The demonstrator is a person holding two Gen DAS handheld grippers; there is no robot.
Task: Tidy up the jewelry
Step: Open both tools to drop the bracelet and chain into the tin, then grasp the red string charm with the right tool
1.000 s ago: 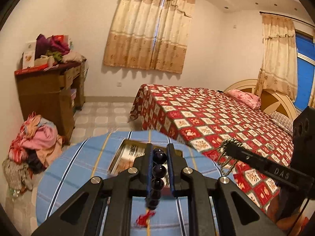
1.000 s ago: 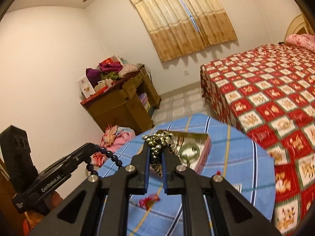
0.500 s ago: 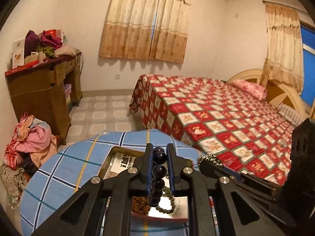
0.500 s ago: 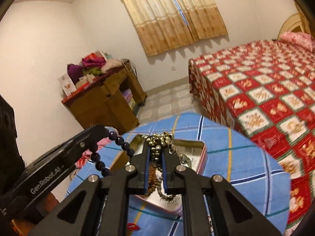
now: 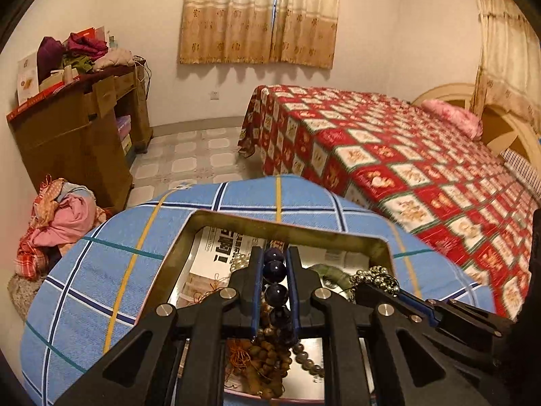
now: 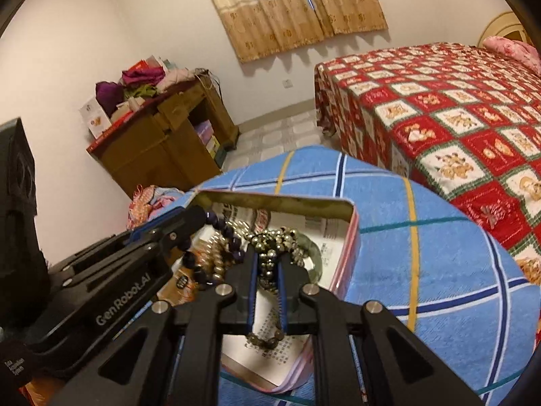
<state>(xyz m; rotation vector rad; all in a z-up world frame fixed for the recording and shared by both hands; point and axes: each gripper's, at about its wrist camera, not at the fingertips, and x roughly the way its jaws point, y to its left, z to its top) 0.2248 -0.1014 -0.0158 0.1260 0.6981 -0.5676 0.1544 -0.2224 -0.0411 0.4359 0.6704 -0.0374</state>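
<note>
The left tongs are pinched tight on a string of dark blue beads. The beads are big, round and shiny, and they sit in a row between the two black fingers. The rest of the string hangs down into the tin box below. In the right wrist view the left tongs come in from the left side, and the dark blue beads curve down from their tip. The right tongs are pinched tight on a string of small gold-colored beads. These beads are tiny and shiny, bunched in a clump at the tip, and a loop of them hangs down between the fingers. Both tongs are over the open tin box, close side by side. The box is a flat metal one with a pink outside. Printed paper lines its bottom. Inside it lie a green bangle, some brown beads with an orange tassel, and some gray beads. The box sits on a round surface with a blue checked cloth. Past the surface is a bed with a red and white cover. A brown wooden cabinet stands by the wall with clothes piled on top.
</note>
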